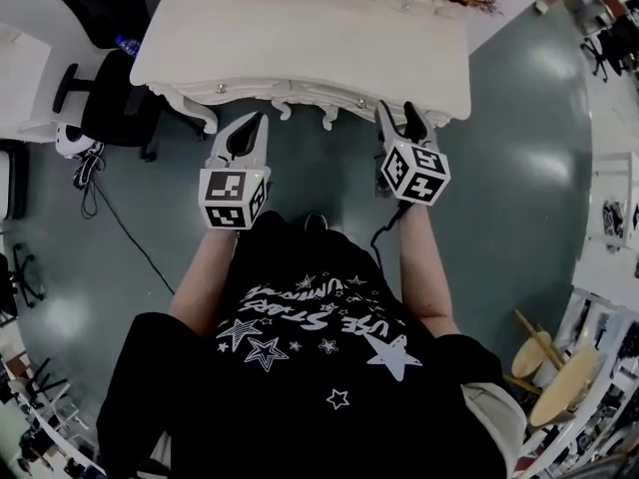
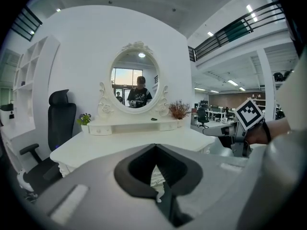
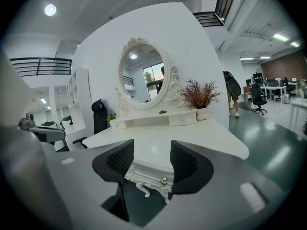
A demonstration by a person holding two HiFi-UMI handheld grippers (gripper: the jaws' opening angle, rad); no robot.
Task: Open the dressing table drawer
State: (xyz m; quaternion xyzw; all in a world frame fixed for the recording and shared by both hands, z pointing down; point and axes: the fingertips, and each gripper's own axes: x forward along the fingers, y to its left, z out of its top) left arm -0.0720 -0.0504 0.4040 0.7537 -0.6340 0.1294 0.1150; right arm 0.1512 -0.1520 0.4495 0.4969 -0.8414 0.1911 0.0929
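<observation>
The white dressing table [image 1: 300, 38] stands just ahead of me, with its oval mirror [image 3: 141, 75] at the back. Its carved drawer front [image 1: 300, 92] runs under the near edge, shut. A small metal knob [image 3: 164, 181] on it shows between the fingers of my right gripper [image 3: 151, 164], which is open and still short of it. That right gripper [image 1: 397, 120] hovers just before the table's front right. My left gripper [image 1: 255, 128] hangs at the front left, a little short of the edge, its jaws meeting at the tips [image 2: 154, 146] with nothing held.
A black office chair [image 1: 110, 108] stands left of the table. A vase of dried twigs [image 3: 199, 97] sits on the table's back right, a small potted plant [image 2: 84, 120] on its back left. Wooden stools [image 1: 559, 377] are at my right rear. A cable [image 1: 120, 223] lies on the floor.
</observation>
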